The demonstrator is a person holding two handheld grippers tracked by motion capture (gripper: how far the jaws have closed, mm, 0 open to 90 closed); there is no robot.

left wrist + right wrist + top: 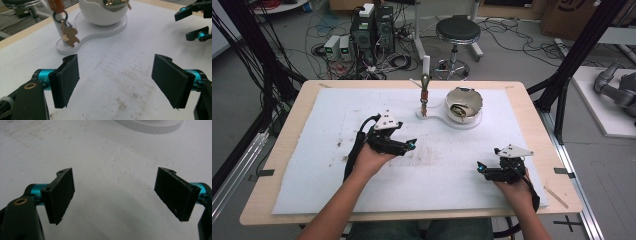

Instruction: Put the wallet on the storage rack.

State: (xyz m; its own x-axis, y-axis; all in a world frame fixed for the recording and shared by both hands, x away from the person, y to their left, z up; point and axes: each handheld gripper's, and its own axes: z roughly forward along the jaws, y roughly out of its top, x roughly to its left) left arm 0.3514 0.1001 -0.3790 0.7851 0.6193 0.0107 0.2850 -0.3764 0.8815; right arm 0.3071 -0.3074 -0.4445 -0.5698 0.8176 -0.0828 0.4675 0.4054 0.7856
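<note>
- Fingers first: on the left gripper (410,145) we see them spread wide, nothing between them, only bare white mat (312,170) below.
- We find that gripper near the middle of the bench (277,150), pointing toward the right edge and well short of the stand.
- The white stand (432,116) sits near the far edge, about midway along it; its upright post (425,67) carries a hanging keyring (65,31) with a gold charm.
- Joined to that base, the white bowl (464,102) holds something gold-coloured; what it is we cannot tell.
- The right gripper (481,167) hovers toward the near right corner, fingers also wide apart, gripping nothing.
- Both grippers are well apart from each other.
</note>
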